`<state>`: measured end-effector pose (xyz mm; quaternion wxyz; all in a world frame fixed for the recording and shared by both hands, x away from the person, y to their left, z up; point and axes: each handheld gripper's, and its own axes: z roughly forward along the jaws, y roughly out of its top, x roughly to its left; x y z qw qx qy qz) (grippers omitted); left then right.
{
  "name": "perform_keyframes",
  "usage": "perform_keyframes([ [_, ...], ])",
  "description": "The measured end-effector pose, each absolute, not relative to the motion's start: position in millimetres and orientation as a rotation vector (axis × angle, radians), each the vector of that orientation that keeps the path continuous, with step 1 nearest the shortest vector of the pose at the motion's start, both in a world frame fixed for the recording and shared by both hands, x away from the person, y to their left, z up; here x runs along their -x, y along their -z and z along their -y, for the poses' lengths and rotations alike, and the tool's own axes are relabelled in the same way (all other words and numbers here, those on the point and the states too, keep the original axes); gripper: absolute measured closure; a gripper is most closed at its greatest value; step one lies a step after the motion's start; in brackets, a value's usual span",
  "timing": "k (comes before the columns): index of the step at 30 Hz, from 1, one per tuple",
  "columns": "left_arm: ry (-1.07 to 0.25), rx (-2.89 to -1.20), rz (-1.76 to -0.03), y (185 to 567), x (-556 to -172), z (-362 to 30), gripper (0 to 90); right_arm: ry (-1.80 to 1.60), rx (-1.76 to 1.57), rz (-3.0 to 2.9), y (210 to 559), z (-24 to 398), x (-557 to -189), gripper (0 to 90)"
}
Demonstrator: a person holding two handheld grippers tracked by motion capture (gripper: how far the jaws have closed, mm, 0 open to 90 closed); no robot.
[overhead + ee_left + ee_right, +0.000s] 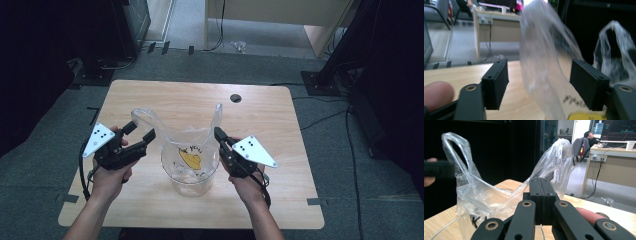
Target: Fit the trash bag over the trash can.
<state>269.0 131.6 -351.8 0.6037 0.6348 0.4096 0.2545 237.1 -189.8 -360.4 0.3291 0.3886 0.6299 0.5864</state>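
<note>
1. Black jaws of the right tongs stand pressed together in the right gripper view, pinching the thin film of the clear plastic bag at the base of its right handle loop.
2. Jaws of the left tongs stand well apart in the left gripper view; the bag's left handle loop hangs between them, with no pad pressing on it.
3. From the high view, the bag sits in a clear round container near the middle of the wooden tabletop, its yellow print facing up and both loops raised above the rim.
4. Left tongs are just beside the left loop; right tongs are at the right loop.
5. Judged progress: the bag is already seated in the container and its right side is held. What seems left is a grip on the left loop, then spreading or folding the bag's mouth over the rim.
</note>
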Motion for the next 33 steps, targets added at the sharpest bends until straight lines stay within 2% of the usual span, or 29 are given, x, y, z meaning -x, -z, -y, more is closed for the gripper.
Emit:
perform_keyframes([
  [1, -0.600, -1.446, -0.950, 350, -269, -132, 36.6, -1.533, -1.011, -1.652, 361, 189, -236, 90.0],
  [7, -0.598, -1.474, -0.907, 350, -266, -132, 78.8, -1.504, -0.969, -1.680, 363, 190, -232, 90.0],
  [9, -0.543, -1.491, -0.910, 355, -266, -134, 87.8, -1.497, -0.962, -1.685, 365, 191, -229, 90.0],
  [11, -0.533, -1.522, -0.905, 362, -264, -135, 89.9, -1.495, -0.969, -1.691, 369, 193, -226, 90.0],
  [25, -0.339, -1.703, -0.897, 407, -224, -140, 90.0, -1.399, -1.100, -1.797, 411, 214, -201, 90.0],
  [28, -0.371, -1.775, -0.844, 411, -211, -132, 90.0, -1.382, -1.116, -1.820, 417, 216, -198, 90.0],
  [33, -0.348, -1.827, -0.835, 420, -206, -133, 90.0, -1.366, -1.142, -1.849, 426, 216, -197, 90.0],
])
